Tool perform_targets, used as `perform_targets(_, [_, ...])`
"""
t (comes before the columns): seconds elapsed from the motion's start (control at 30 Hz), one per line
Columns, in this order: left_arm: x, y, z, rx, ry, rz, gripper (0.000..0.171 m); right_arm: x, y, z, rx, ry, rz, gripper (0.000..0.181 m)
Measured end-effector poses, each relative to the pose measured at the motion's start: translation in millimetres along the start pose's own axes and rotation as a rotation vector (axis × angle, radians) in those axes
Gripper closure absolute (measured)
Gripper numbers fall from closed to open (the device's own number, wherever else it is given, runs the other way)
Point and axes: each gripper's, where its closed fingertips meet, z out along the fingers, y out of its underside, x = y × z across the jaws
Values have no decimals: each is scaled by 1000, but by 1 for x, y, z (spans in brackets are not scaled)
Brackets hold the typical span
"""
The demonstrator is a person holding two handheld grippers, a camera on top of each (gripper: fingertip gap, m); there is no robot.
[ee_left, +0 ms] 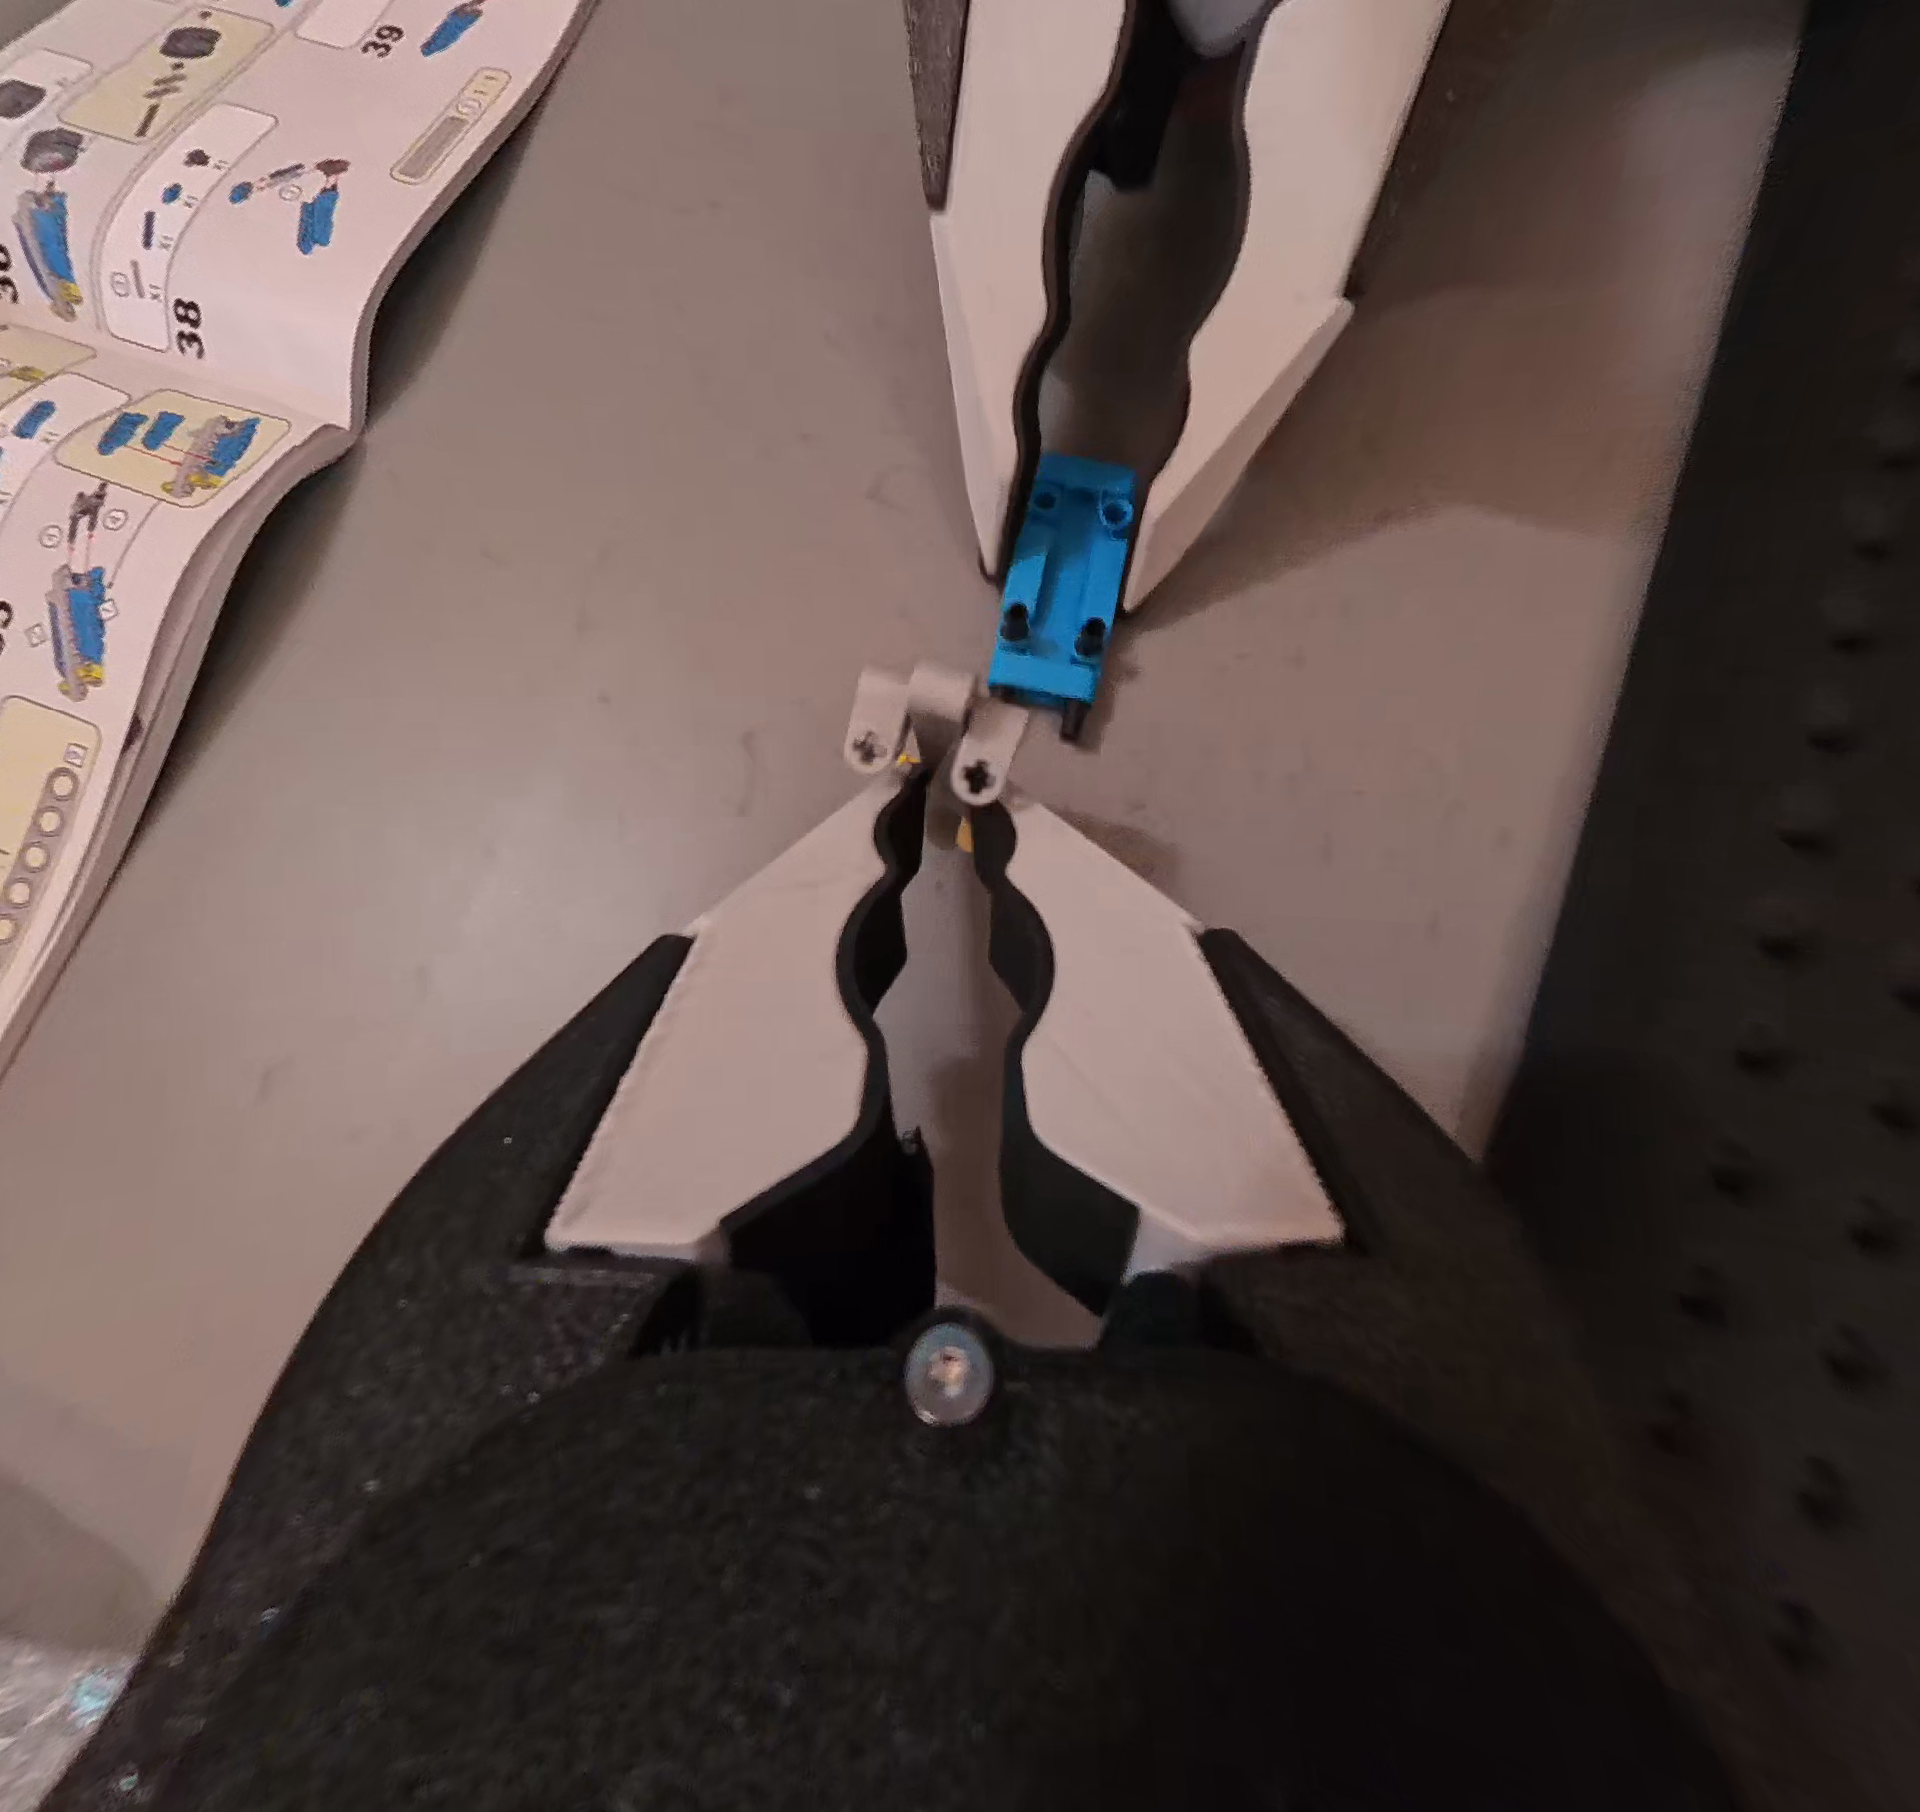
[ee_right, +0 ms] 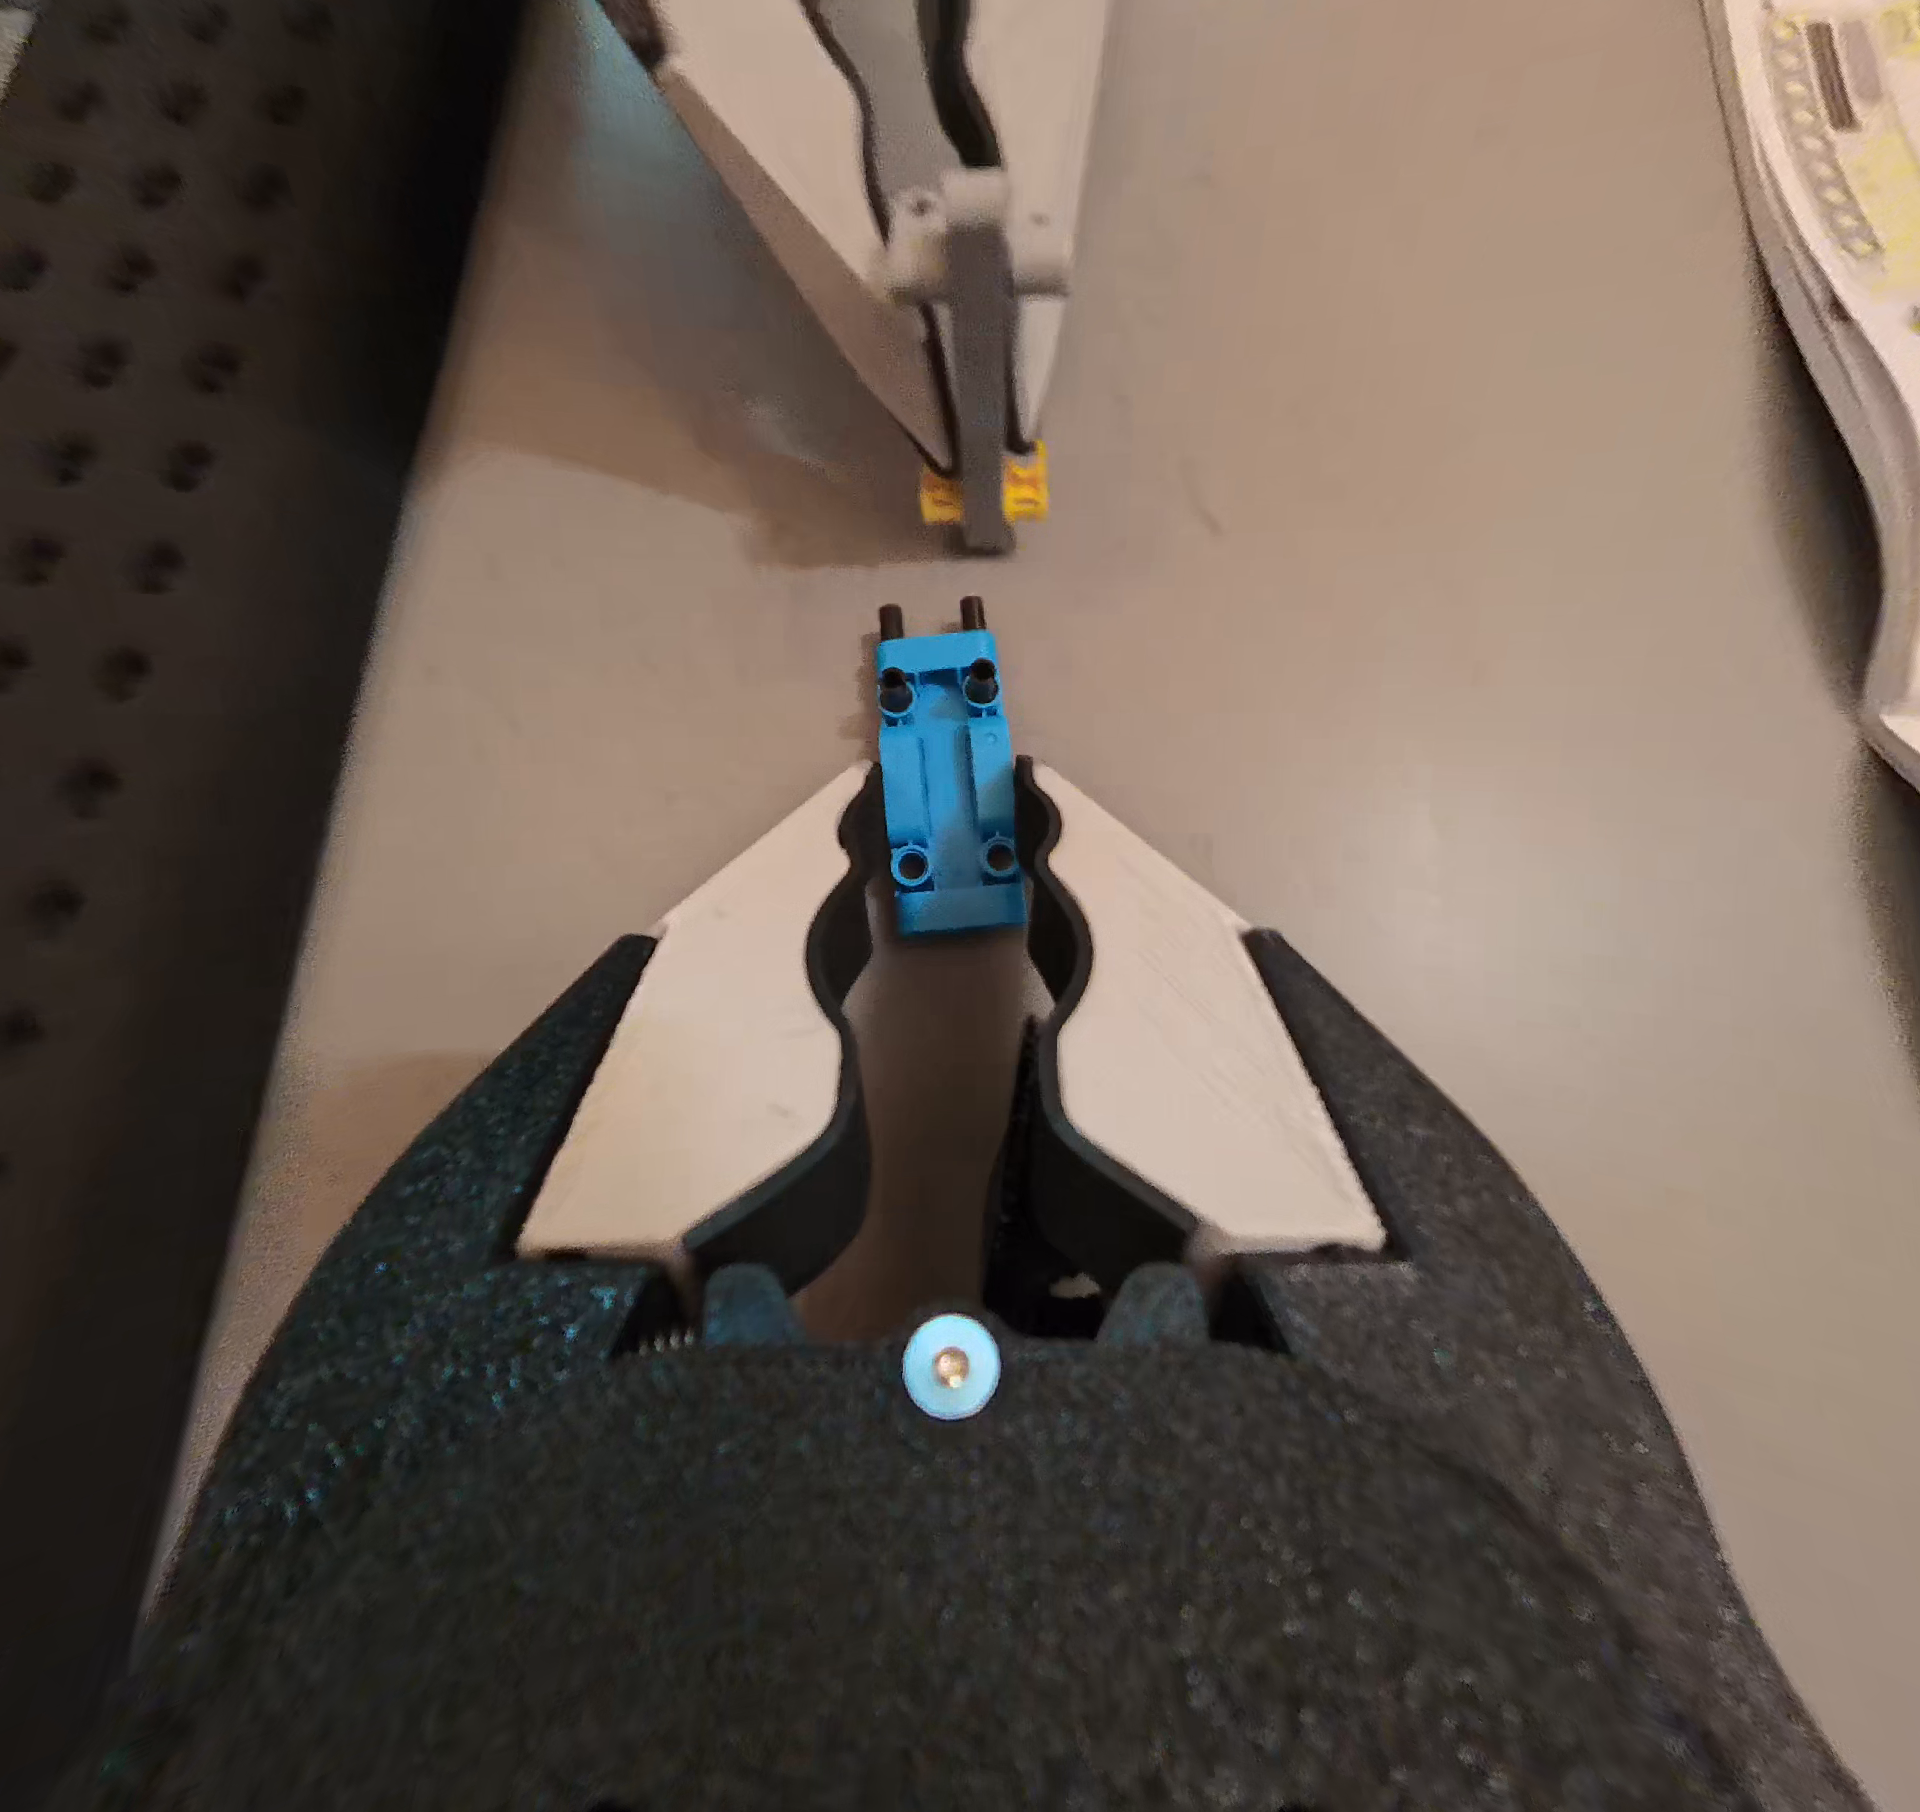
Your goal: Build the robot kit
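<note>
- Right gripper (ee_right: 951, 775) fingers clamp a blue piece (ee_right: 948, 806), pins pointing ahead
- Left gripper (ee_left: 945, 806) fingers pinch a grey assembly (ee_left: 935, 723), tip-to-tip above the tabletop (ee_left: 623, 619)

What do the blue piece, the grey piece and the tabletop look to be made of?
Blue piece: moulded hard plastic, ribs and round sockets, slight sheen.
Grey piece: likely the same plastic, matte, with cross-shaped holes.
Tabletop: smooth, matte grey-beige, faintly scuffed; laminate or similar, unclear.

Left gripper (ee_left: 943, 796) fingers nearly closed, clamping something at the tips. Right gripper (ee_right: 951, 775) fingers clamped too, tips facing left's, just apart.
</note>
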Motion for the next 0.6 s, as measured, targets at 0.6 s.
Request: perform_targets(0.6, [8,0,7,62,55,-53,164,0,-10,1,54,32,15,145])
